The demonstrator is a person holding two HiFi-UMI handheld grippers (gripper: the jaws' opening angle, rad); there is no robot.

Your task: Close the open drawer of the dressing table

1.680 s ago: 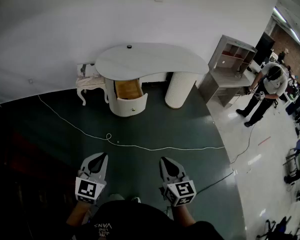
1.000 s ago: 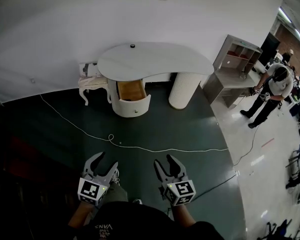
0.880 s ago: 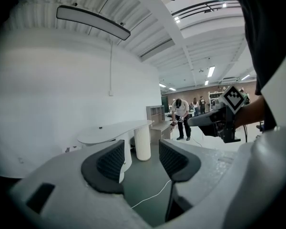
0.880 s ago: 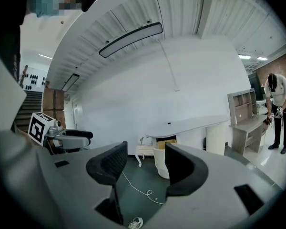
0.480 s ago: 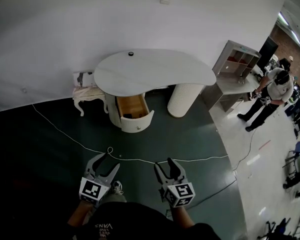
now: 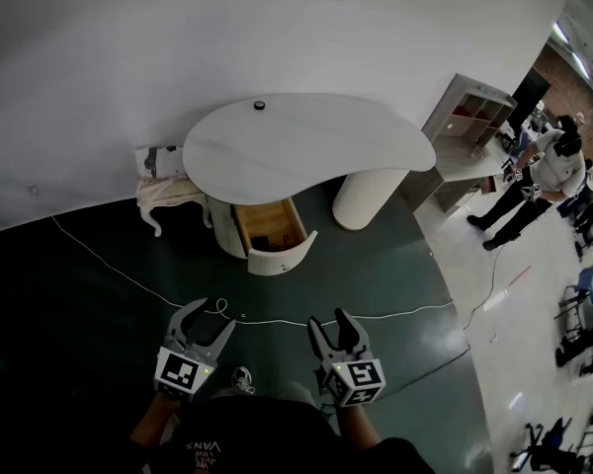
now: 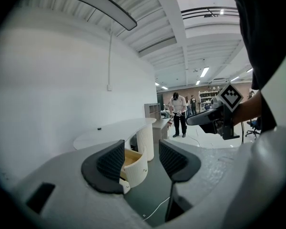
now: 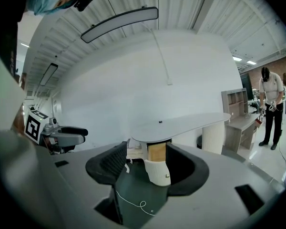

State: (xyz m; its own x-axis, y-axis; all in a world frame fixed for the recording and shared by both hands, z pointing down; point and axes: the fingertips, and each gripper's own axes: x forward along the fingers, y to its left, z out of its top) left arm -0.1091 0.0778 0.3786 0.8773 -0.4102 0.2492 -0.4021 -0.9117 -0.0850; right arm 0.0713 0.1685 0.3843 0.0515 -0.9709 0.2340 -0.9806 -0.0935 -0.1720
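Note:
The dressing table [image 6: 306,146] has a white kidney-shaped top. Its drawer [image 6: 275,233] stands pulled out, with a wooden inside and a curved white front [image 6: 283,259]. In the head view both grippers hover over the dark floor, well short of the drawer. My left gripper [image 6: 208,320] is open and empty. My right gripper [image 6: 329,322] is open too; its jaws have just been opening, with nothing between them. The drawer [image 7: 133,168] shows far off between the jaws of the left gripper [image 7: 142,159]. The right gripper [image 8: 148,165] frames the drawer front [image 8: 158,171] the same way.
A white cable [image 6: 296,317] runs across the floor between me and the table. A small white stool [image 6: 168,197] stands left of the table and its ribbed pedestal [image 6: 366,197] on the right. A grey shelf desk [image 6: 465,131] and a standing person [image 6: 534,181] are further right.
The table and drawer have come nearer and larger in the head view as both grippers advance. The left jaws, nearly together in the earliest frame, now stand apart; the right jaws have widened.

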